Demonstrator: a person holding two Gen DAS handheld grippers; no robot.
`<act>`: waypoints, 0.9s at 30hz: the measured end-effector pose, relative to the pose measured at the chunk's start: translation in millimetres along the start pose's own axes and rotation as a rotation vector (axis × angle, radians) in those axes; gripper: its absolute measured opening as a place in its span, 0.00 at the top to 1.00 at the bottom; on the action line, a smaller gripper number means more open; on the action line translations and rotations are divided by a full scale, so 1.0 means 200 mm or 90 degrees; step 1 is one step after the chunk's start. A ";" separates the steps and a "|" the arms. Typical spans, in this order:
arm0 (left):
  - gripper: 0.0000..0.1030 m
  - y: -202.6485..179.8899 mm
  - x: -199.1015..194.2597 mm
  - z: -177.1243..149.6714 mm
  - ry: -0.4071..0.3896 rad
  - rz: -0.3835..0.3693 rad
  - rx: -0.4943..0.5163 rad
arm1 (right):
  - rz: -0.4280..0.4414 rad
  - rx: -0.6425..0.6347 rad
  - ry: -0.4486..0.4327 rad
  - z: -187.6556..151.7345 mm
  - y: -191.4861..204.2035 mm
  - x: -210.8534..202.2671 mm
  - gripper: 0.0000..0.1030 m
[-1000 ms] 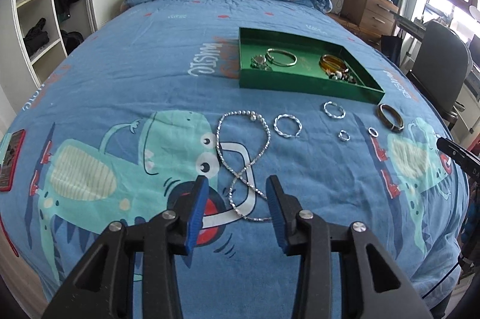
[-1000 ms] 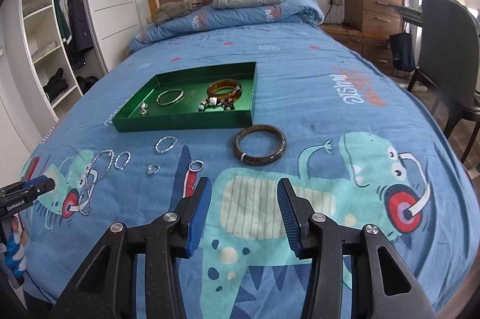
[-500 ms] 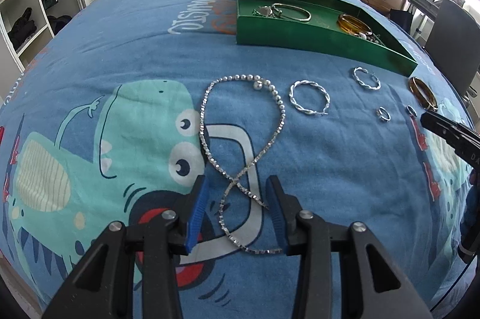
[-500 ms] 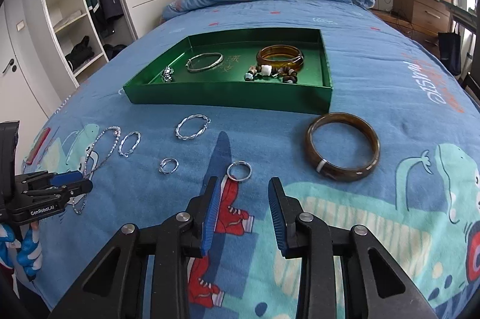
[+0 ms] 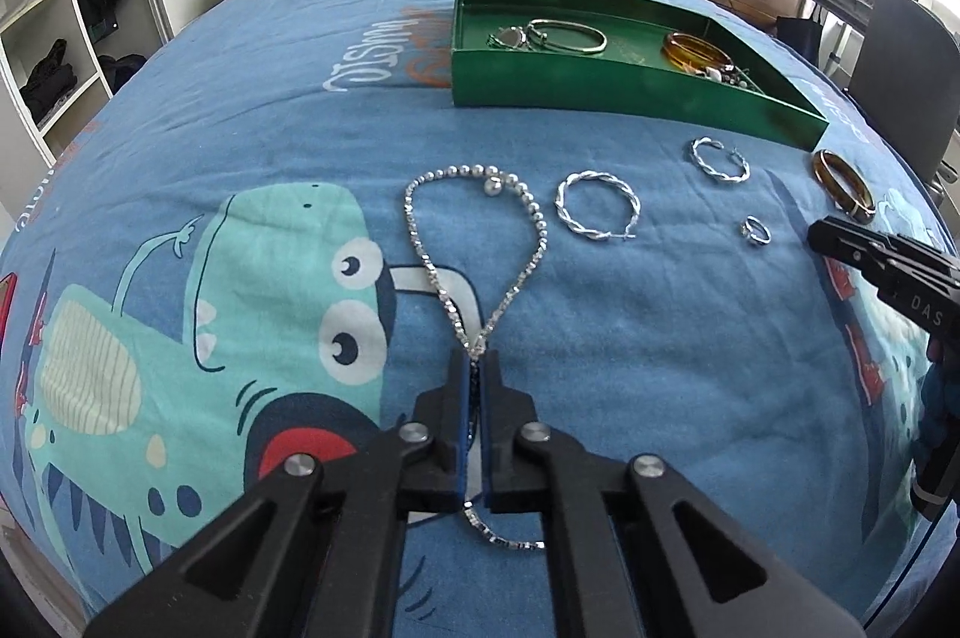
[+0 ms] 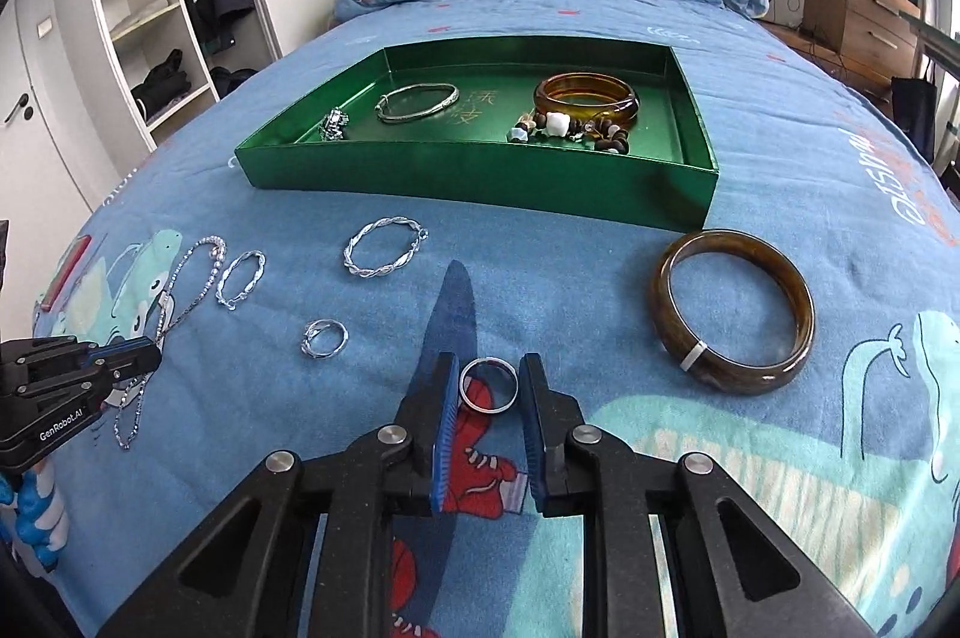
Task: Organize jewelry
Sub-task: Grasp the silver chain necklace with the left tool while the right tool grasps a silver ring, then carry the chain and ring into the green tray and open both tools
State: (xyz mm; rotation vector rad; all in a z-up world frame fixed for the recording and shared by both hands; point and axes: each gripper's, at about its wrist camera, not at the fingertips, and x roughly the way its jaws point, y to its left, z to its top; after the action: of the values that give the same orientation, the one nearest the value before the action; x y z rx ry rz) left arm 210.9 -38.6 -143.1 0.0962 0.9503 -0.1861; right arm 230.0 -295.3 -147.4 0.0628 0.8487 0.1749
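Observation:
A silver necklace (image 5: 416, 224) lies in a crossed loop on the blue bedspread. My left gripper (image 5: 476, 361) is shut on it where the strands cross; it also shows in the right wrist view (image 6: 147, 353). A small plain silver ring (image 6: 487, 365) lies flat between the blue pads of my right gripper (image 6: 487, 386). Those jaws are closing, with the pads a hair off the ring. The right gripper's tip (image 5: 831, 236) shows at the right edge. The green tray (image 6: 480, 179) holds a silver bangle (image 6: 417, 101), an amber bangle (image 6: 585, 95) and beads.
Loose on the bedspread lie a brown bangle (image 6: 750, 377), two twisted silver hoops (image 5: 564, 212) (image 5: 699, 155) and a small knotted ring (image 5: 757, 231). A chair (image 5: 906, 62) stands right of the bed. Open wardrobe shelves (image 6: 138, 8) are on the left.
The left jaws have snapped shut on the necklace's crossing. The right gripper has come down and forward over the small ring, and its jaws have narrowed around it.

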 end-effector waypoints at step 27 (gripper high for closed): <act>0.98 -0.28 0.06 1.36 -0.159 -0.115 0.006 | 0.003 0.033 -0.081 1.04 -0.30 0.23 0.81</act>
State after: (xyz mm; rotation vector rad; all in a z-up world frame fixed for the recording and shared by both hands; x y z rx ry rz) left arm 423.9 -140.3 3.5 -0.0052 0.7092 -0.3615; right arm 423.1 -342.4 -52.0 0.1234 0.7257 0.1521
